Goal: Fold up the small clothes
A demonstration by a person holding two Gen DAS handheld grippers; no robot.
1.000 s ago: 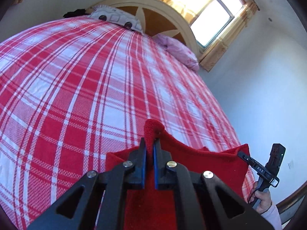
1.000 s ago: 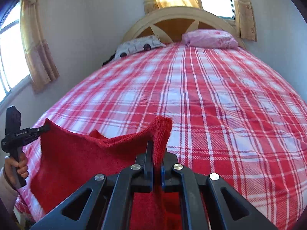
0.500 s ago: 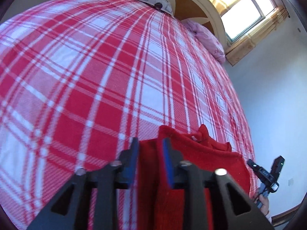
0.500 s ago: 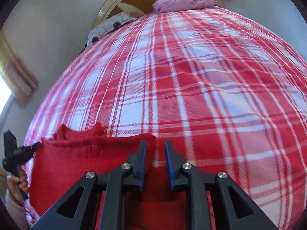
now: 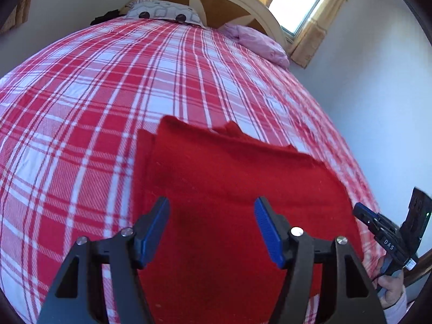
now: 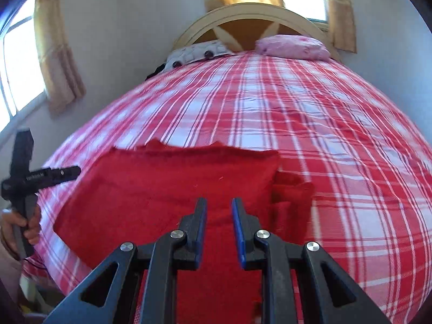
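My left claw [image 5: 212, 228] hangs spread wide over the near part of the red cloth [image 5: 229, 189], gripping nothing; the cloth lies folded flat on the near end of the plaid bed [image 5: 94, 94]; my right claw [image 6: 219, 228] sits narrowly parted above the cloth's [image 6: 175, 186] near edge, empty too; pillows [image 6: 293, 47] lie far off by the headboard [image 6: 251, 17].

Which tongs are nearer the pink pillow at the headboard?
Right. The pink pillow lies far ahead on the right tongs' side; the left tongs sit across the red cloth, farther from it.
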